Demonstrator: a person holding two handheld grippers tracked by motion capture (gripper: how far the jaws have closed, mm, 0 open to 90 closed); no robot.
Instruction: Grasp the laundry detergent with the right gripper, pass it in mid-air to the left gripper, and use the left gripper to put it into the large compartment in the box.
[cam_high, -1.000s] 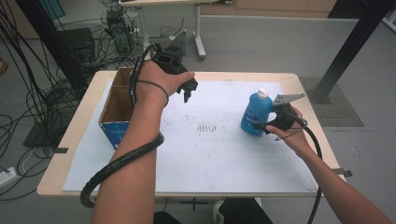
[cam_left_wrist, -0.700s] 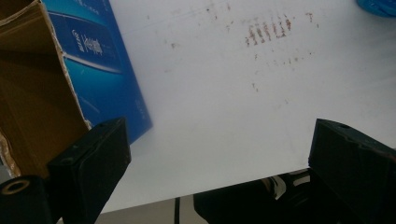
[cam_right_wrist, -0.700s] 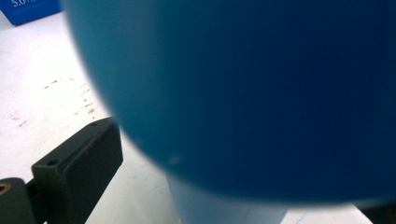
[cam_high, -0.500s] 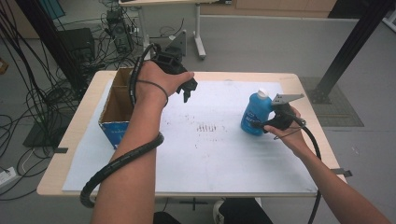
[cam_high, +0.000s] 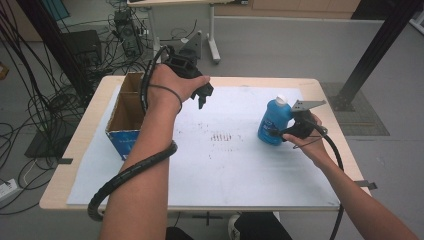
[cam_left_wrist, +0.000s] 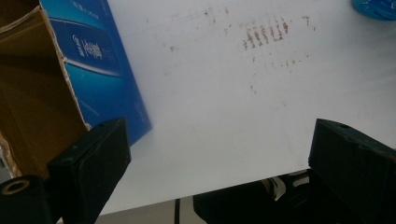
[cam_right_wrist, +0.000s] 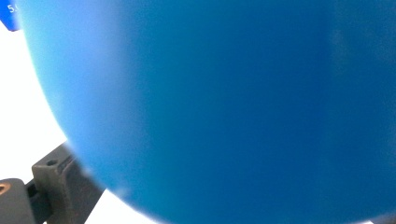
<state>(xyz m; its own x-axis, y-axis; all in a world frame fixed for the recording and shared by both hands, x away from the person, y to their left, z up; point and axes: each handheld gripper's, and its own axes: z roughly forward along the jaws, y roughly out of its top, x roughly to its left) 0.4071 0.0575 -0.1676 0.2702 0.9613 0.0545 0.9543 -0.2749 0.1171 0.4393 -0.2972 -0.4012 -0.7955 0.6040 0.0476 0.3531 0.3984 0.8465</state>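
Change since earlier: almost nothing; both grippers and the bottle sit where they were a second ago, the right hand only marginally shifted.
Right gripper: jaws around the lower body of the blue bottle; its own view has the blue wall pressed up close over one black jaw, so it appears clamped on it.
Blue bottle: upright on the white sheet, white cap on top, towards the right side of the table.
Left gripper: held above the sheet's far part, jaws spread wide with nothing between them, bare sheet below.
Cardboard box: open-topped, blue-sided, at the sheet's left edge, just beside the left forearm.
Stains: reddish marks mid-sheet, between the two grippers.
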